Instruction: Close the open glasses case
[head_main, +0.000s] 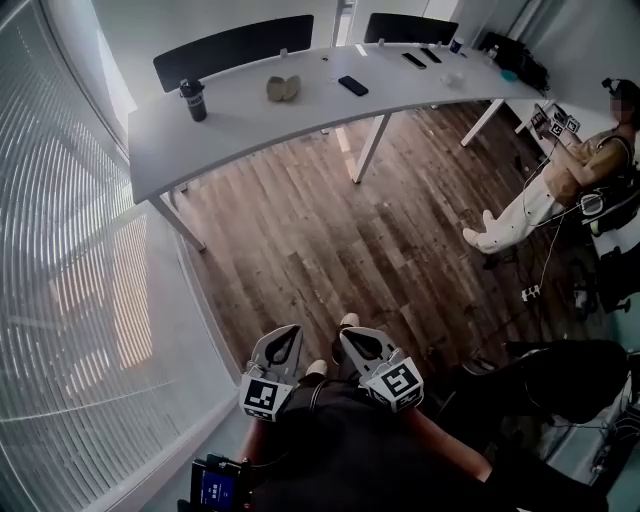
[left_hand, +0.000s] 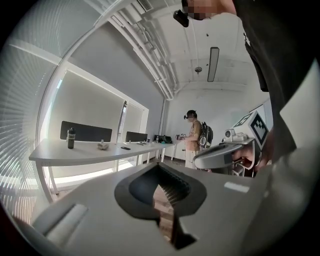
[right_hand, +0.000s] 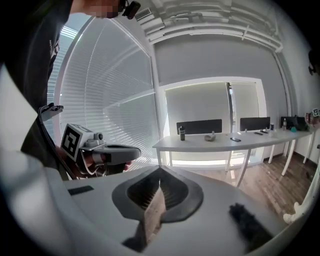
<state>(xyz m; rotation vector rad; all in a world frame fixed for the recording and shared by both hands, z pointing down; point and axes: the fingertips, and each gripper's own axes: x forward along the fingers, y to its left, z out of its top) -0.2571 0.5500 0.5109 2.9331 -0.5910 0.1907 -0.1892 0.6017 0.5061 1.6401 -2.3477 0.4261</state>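
Note:
The open glasses case (head_main: 283, 89) is a small beige shell lying on the long white table (head_main: 240, 125) far across the room. It shows tiny in the left gripper view (left_hand: 103, 145) and in the right gripper view (right_hand: 212, 137). Both grippers are held close to my body, well short of the table. My left gripper (head_main: 283, 345) is shut with nothing between its jaws, and so is my right gripper (head_main: 358, 345) beside it. Each shows in the other's view: the right gripper (left_hand: 225, 155), the left gripper (right_hand: 115, 152).
A black bottle (head_main: 193, 100) stands left of the case and a dark phone (head_main: 352, 85) lies to its right. Wooden floor (head_main: 330, 240) lies between me and the table. A person (head_main: 570, 170) sits at the right. Window blinds (head_main: 60, 280) run along the left.

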